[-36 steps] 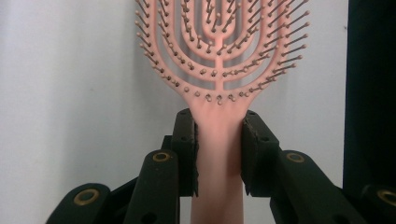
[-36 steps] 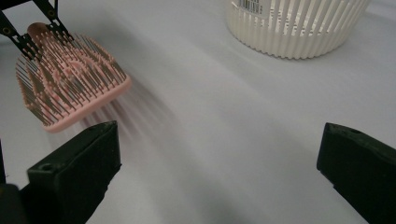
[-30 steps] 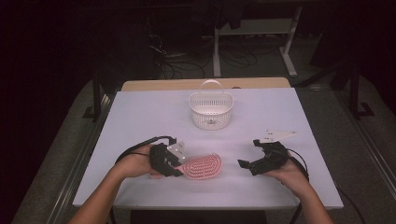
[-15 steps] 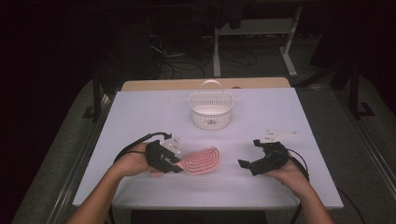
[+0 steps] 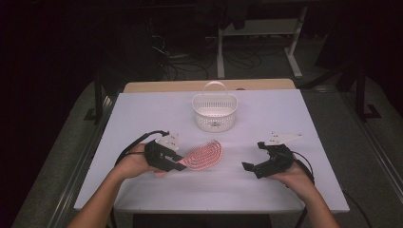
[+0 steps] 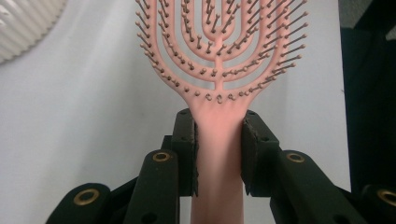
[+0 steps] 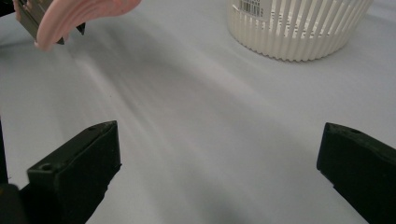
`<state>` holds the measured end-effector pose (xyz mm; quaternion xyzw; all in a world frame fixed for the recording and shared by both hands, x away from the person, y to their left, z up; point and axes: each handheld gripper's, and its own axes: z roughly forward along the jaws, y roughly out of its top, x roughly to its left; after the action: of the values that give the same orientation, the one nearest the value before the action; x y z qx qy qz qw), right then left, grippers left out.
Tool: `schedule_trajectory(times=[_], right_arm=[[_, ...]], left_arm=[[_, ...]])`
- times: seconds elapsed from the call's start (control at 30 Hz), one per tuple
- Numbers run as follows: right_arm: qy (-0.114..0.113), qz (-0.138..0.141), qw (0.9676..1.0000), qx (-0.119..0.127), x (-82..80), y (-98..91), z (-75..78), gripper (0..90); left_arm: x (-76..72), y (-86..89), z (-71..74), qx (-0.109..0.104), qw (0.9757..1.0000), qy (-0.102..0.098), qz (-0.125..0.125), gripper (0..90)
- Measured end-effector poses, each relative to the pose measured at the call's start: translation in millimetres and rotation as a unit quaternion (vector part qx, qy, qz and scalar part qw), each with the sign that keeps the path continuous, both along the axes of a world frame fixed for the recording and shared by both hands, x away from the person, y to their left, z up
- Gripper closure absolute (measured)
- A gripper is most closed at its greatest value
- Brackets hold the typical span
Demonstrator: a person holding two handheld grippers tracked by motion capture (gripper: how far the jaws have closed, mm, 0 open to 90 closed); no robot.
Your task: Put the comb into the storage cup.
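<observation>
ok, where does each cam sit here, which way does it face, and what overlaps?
High view: above the person's side, facing forward and down on the table; both forearms, left gripper, right gripper.
Left gripper view: on the left gripper, along jaws clamped on the pink hairbrush handle.
Right gripper view: on the right gripper, along open jaws over bare table toward the white basket.
Shared: brush and basket appear in all three.
</observation>
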<state>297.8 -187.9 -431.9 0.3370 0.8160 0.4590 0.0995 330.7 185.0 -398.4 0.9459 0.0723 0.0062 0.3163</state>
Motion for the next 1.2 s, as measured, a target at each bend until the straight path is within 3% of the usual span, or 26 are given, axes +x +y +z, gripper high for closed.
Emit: schedule_trajectory(times=[0.37,0.57,0.73,0.83,1.1,1.2], right_arm=[[-0.003,0.004,1.0,-0.002,0.1,0.8,-0.4,0.0],[-0.005,0.005,1.0,-0.003,-0.2,0.8,-0.3,0.0],[-0.006,0.005,1.0,-0.001,-0.3,0.7,0.0,0.0],[-0.005,0.005,1.0,-0.001,-0.6,0.7,0.4,0.0],[-0.006,0.003,1.0,-0.001,-0.5,0.8,0.4,0.0],[-0.006,0.003,1.0,-0.001,-0.6,1.1,0.4,0.0]], left_arm=[[3.5,6.0,3.4,-0.047,0.9982,-0.008,0.037,70.5],[6.6,9.8,6.2,-0.084,0.9948,-0.007,0.057,70.5],[10.2,13.4,6.2,-0.098,0.9925,-0.004,0.073,70.5],[11.8,15.2,7.2,-0.11,0.9903,-0.008,0.084,70.5],[18.0,21.4,9.4,-0.147,0.9815,-0.017,0.122,70.5],[19.9,23.3,10.7,-0.162,0.9771,-0.023,0.136,70.5]])
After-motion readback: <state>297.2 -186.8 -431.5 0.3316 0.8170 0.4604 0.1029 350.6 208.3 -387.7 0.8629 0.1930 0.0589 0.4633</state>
